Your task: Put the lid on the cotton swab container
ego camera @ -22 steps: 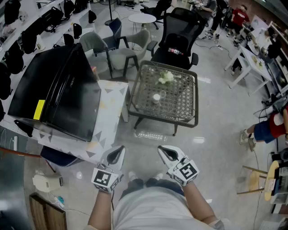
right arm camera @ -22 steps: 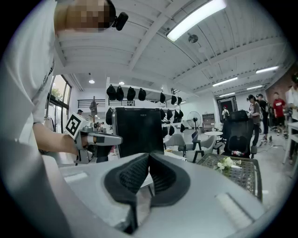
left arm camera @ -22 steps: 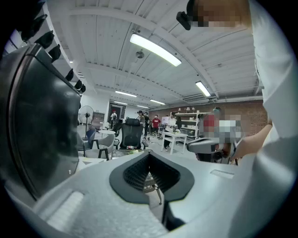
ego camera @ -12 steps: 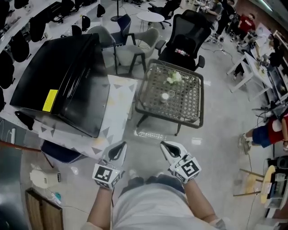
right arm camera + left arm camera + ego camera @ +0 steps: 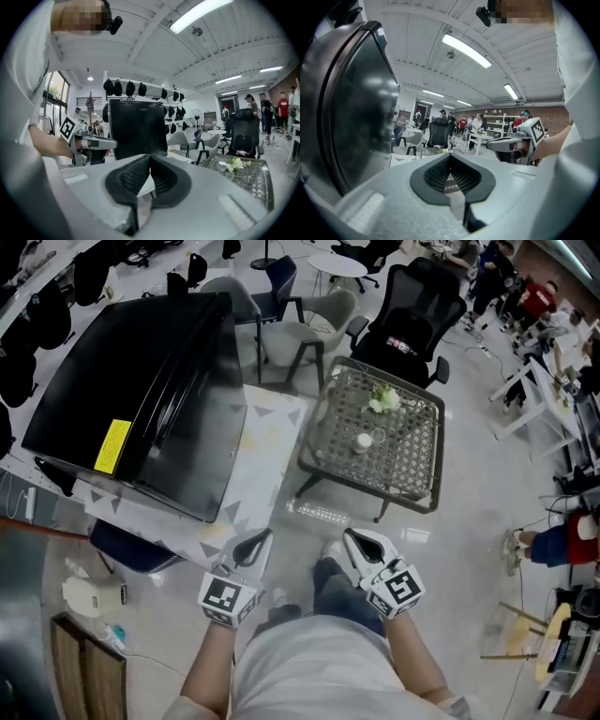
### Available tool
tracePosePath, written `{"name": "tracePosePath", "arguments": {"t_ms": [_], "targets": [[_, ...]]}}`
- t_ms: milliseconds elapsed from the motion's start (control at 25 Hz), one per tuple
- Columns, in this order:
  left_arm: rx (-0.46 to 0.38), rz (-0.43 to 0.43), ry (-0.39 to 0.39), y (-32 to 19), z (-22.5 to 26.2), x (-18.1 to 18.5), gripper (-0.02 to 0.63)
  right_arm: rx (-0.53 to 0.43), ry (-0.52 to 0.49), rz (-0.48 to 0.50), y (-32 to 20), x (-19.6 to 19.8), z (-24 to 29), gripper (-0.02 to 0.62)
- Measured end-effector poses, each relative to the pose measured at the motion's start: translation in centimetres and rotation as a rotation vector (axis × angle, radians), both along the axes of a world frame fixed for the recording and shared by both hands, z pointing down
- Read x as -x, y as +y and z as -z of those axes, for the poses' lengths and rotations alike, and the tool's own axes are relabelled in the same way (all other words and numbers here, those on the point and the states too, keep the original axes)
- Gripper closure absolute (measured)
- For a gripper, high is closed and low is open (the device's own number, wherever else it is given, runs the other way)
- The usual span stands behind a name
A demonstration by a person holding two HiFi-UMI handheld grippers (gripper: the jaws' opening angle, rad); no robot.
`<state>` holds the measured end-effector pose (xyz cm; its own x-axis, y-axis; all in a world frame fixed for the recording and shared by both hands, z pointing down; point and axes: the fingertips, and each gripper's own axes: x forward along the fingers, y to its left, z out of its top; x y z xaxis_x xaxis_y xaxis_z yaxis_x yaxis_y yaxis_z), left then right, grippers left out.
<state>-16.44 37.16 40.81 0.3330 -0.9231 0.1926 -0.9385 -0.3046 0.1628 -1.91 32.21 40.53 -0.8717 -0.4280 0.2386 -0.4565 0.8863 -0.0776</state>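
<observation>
Head view is showing a big black screen (image 5: pixel 141 381) filling the 10 o'clock side. It is sitting on a white patterned worktop (image 5: pixel 258 460) whose near corner is reaching down toward the left tool (image 5: pixel 253 545). At 1 o'clock a low wire-mesh worktop (image 5: pixel 408 465) is standing on glossy floor (image 5: pixel 478 474), with a black office chair (image 5: pixel 412 329) behind it at 12. The left tool and the right tool (image 5: pixel 361 545) are being held low in front of the body. Both are pinched fully together with nothing between the pads, as each tool's own view is confirming.

On the mesh, pale flowers (image 5: pixel 384 399) are lying toward the far side. Just nearer is what I am taking for the cotton swab container (image 5: pixel 363 440), a small white round pot standing near the middle, well apart from both tools. No lid is showing that I can pick out. A clear ribbed piece (image 5: pixel 319 514) is lying on the floor at the mesh worktop's near edge, and I cannot tell what it is.

The pot is looking light and is perching on open mesh, so a closed tool arriving carelessly is likely to knock it over or push it into the flowers. The patterned worktop's corner is crowding the left tool's 11 o'clock, and an elbow swinging there is risking a bump. The clear piece underfoot is inviting a misstep.

Open floor is spreading widely from 2 to 4 o'clock, while the gap between the two worktops is running narrow.
</observation>
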Motion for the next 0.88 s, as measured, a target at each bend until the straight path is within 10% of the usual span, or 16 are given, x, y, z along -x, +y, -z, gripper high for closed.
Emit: {"name": "tracePosePath", "arguments": {"t_ms": [880], "targets": [[0.112,0.137,-0.114,-18.2,-0.2,-2.1,0.597,0.092,-0.082,0.150,-20.8,-0.7,-1.8,0.592]]}}
